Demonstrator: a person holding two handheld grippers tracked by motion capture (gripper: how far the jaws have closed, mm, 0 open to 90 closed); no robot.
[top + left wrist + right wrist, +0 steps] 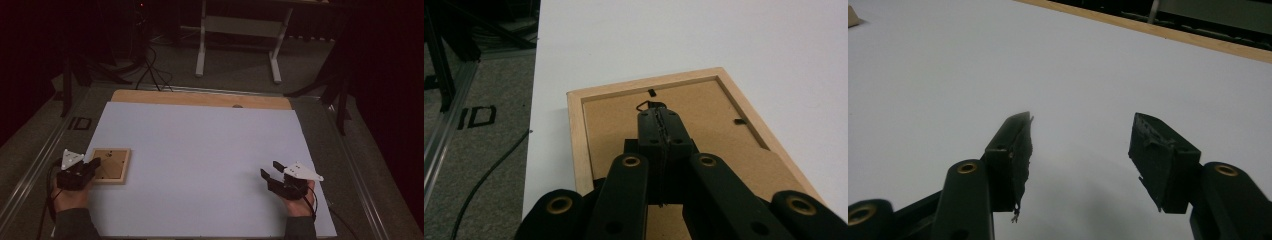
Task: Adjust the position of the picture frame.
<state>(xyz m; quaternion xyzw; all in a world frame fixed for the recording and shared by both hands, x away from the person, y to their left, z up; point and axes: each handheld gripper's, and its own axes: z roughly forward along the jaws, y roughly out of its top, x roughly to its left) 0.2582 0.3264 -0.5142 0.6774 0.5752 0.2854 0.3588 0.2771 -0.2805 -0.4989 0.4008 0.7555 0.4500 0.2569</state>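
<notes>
While one wooden picture frame (674,150) lay face down at the left edge of the white surface (200,160), two tongs were there. Left tongs (658,112) were clenched above its back, by a small hook. Right tongs (1080,150) were released. Behind, the room was dark.

A big white sheet (200,165) lies flat under both my tools. Far ahead of them I see a strip of wood (200,98), the table's edge. Past that stands a white stand (240,30) on grey floor (235,70). Black cables (150,70) lie far ahead of my left tool.
</notes>
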